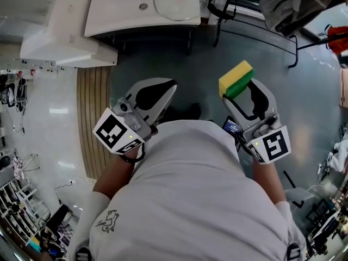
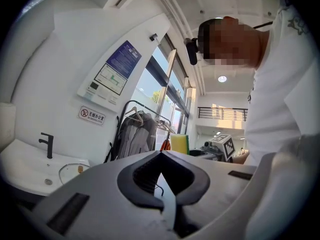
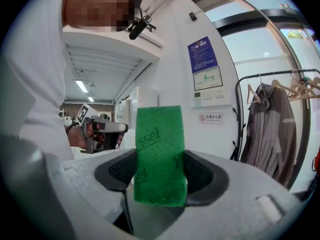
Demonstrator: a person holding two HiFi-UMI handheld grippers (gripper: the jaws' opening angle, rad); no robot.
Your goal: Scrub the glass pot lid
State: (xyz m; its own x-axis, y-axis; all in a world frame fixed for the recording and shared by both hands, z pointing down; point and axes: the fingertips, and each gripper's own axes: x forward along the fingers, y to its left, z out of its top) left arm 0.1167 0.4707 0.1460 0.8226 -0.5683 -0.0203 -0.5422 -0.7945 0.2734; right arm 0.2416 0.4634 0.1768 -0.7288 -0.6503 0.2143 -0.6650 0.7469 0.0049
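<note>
The sponge [image 1: 236, 79] is pinched in the right gripper [image 1: 232, 93]; the left gripper [image 1: 172, 84] is closed, empty. The glass pot lid [image 1: 166, 5] at the sink's [image 1: 114, 10] right edge must be reached.

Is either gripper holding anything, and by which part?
The right gripper holds the sponge, jaws clamped on its sides near one end, the rest sticking out. The left gripper is shut and empty.
</note>
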